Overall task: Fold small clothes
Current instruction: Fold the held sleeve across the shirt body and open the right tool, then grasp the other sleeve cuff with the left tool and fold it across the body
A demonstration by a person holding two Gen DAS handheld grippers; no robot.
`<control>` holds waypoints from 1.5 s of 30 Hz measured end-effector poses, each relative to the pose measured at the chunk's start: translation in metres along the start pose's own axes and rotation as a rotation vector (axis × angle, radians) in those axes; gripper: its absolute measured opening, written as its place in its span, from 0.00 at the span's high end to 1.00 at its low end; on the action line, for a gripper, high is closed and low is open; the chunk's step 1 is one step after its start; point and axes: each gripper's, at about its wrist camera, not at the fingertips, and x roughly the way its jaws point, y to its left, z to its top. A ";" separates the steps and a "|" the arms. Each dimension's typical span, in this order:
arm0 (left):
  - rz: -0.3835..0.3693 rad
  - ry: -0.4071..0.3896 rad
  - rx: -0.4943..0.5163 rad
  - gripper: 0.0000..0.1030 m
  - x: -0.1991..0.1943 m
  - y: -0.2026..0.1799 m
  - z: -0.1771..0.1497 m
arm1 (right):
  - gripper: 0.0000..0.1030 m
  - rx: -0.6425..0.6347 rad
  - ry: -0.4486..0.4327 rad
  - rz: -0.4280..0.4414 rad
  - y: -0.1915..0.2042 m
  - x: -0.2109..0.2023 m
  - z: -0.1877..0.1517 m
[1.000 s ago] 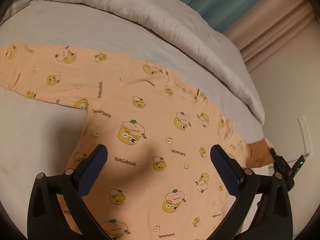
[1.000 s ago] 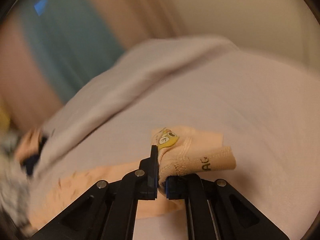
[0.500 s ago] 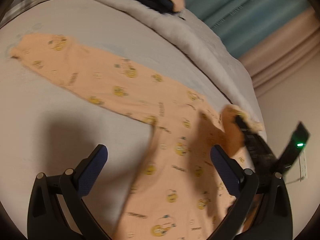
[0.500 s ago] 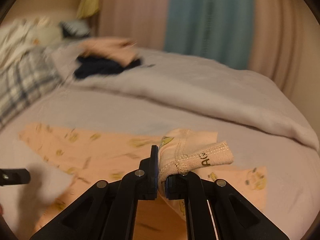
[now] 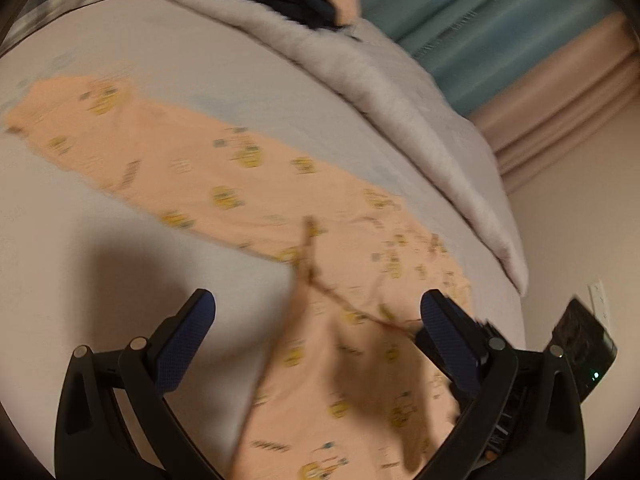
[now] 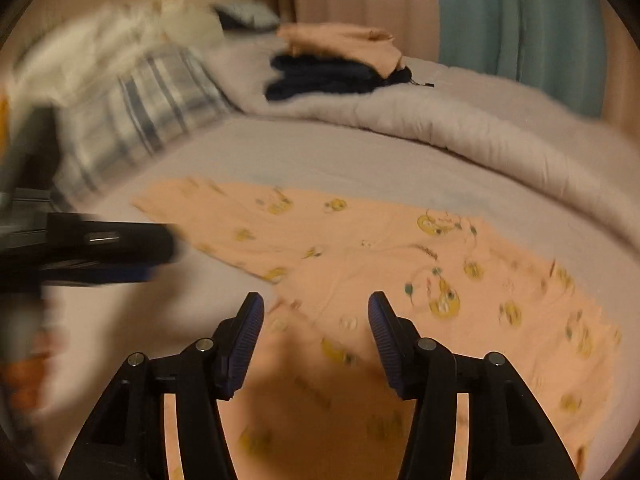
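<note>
A peach long-sleeved child's top (image 5: pixel 248 184) with yellow cartoon prints lies on the grey bed sheet (image 5: pixel 120 60). One sleeve stretches out to the left; the other sleeve is folded in over the body (image 5: pixel 360 320). The top also shows in the right wrist view (image 6: pixel 400 264). My left gripper (image 5: pixel 316 320) is open and empty just above the top's body. My right gripper (image 6: pixel 316 320) is open and empty above the top's lower part. The left gripper shows blurred at the left edge of the right wrist view (image 6: pixel 100 248).
A rolled grey duvet (image 6: pixel 460 120) runs along the far side of the bed, with folded dark navy and peach clothes (image 6: pixel 340 64) stacked on it. A plaid pillow (image 6: pixel 152 96) lies at the head. Teal and beige curtains (image 6: pixel 520 20) hang behind.
My right gripper has opened and let go of the sleeve cuff it carried; that sleeve now lies folded over the top's body. Both views have swung and are motion-blurred.
</note>
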 end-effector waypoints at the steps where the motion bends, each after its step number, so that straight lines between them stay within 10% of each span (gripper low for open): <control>1: -0.021 0.002 0.021 0.00 0.005 -0.009 0.002 | 0.40 0.034 -0.014 -0.022 -0.011 -0.001 -0.002; 6: -0.074 0.062 0.109 0.01 0.049 -0.049 0.005 | 0.41 0.183 0.028 -0.237 -0.072 -0.012 -0.024; 15: 0.006 0.199 0.097 0.23 0.133 -0.040 -0.006 | 0.49 0.323 0.117 -0.300 -0.120 -0.008 -0.064; 20: -0.048 0.187 0.095 0.30 0.116 -0.030 -0.001 | 0.49 0.341 0.153 -0.310 -0.127 -0.013 -0.074; 40: -0.037 -0.333 -0.593 0.18 -0.026 0.224 0.071 | 0.48 0.217 0.092 -0.213 -0.070 -0.017 -0.062; 43: -0.019 -0.357 -0.633 0.26 -0.027 0.236 0.085 | 0.48 0.209 0.101 -0.206 -0.066 -0.013 -0.061; 45: -0.008 -0.353 -0.683 0.54 -0.029 0.243 0.091 | 0.48 0.204 0.106 -0.216 -0.065 -0.009 -0.061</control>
